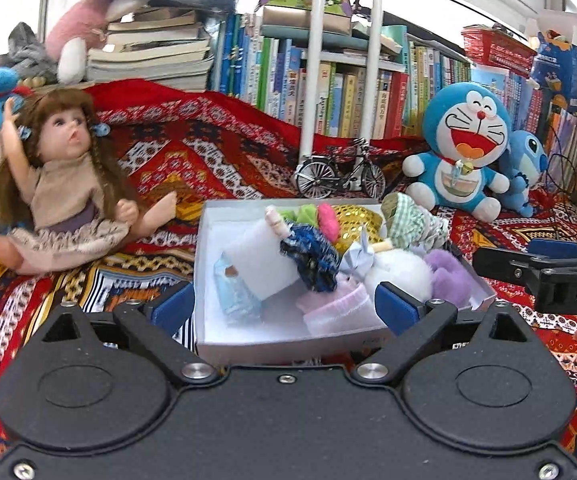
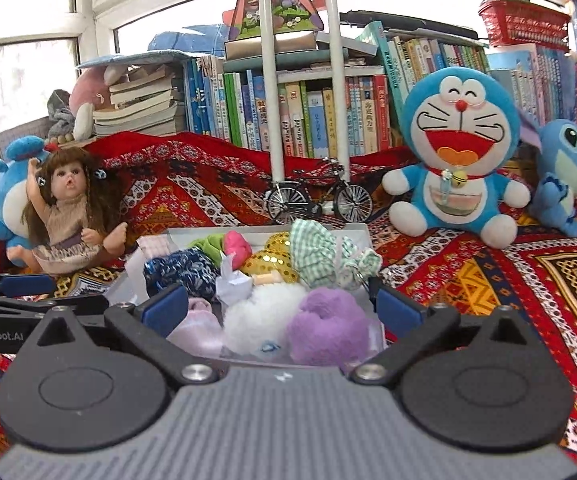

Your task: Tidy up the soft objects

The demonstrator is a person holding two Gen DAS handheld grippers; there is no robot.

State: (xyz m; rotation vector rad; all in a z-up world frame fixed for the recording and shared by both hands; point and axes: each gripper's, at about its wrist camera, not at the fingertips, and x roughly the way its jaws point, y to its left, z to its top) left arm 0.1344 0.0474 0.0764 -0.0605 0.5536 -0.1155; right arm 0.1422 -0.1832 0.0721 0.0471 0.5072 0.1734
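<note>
From the left wrist view, the white box (image 1: 248, 344) sits on the red patterned cloth (image 1: 216, 160) straight ahead of the left gripper (image 1: 284, 306); its fingers (image 1: 174, 308) are spread wide, one blue pad outside the box's near left corner, the other over the soft things inside, and they pinch nothing; in the box lie a white block (image 1: 262, 258), a dark blue patterned cloth (image 1: 312, 258), a pale pink sock (image 1: 336, 308), a white fluffy ball (image 1: 400, 276), a purple fluffy piece (image 1: 448, 276), a gold sequin piece (image 1: 358, 216) and a green checked cloth (image 1: 404, 220) hanging over the far right rim; a doll (image 1: 64, 188) sits to the left on the cloth and a blue cat plush (image 1: 464, 148) to the right, both outside the box; the right gripper (image 1: 544, 276) shows at the right edge.

From the right wrist view, the right gripper (image 2: 284, 310) hangs over the near edge of the same box, its fingers (image 2: 398, 310) equally wide apart and empty, the purple piece and white ball lying between them but whether touched I cannot tell.

My reading: the small soft things already lie heaped in the box, which would fit either a gathering nearly done or a pile about to be sorted out; any pick from here would want one pair of fingers lowered around a single item and closed gently, since the pieces overlap and could drag neighbours along.
</note>
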